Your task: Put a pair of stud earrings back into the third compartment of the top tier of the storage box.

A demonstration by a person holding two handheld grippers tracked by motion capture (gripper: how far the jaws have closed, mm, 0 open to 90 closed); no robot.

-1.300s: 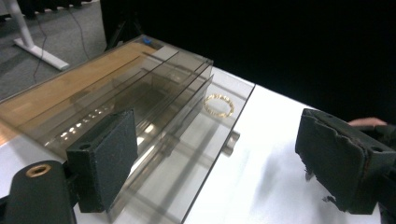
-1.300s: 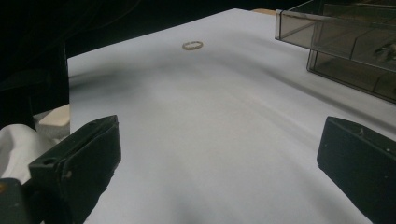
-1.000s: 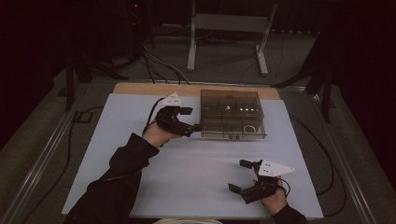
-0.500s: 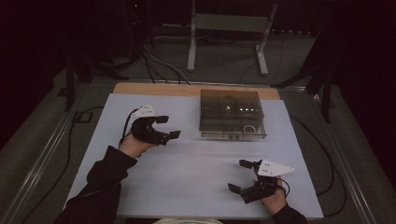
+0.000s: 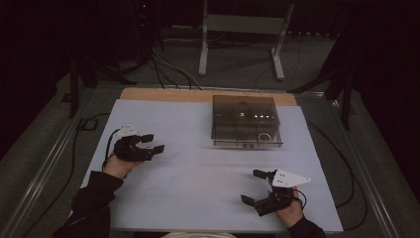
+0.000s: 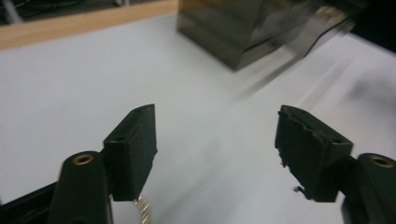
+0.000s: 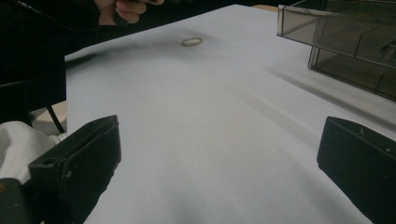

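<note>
My left gripper (image 5: 154, 143) hovers low over the left part of the white table (image 5: 198, 173), held in a hand. Its jaws have just been closing but still stand apart, with bare table between the pads (image 6: 217, 116). A small gold ring (image 6: 142, 210) lies on the table by the base of one jaw, and I cannot tell whether it touches. In the right gripper view that ring (image 7: 192, 41) sits just below the left hand. My right gripper (image 5: 250, 186) rests near the front right edge, wide open and holding nothing (image 7: 222, 140).
A smoky transparent compartment box (image 5: 245, 121) stands at the back middle of the table, with a ring (image 5: 265, 136) in one front compartment. A wooden strip (image 5: 198, 95) borders the far edge. Cables and a metal stand (image 5: 242, 29) lie on the floor beyond.
My left gripper has moved away from the box, leftward and toward the person, and sunk closer to the table. Its jaws stand narrower than before. The right gripper has stayed put.
</note>
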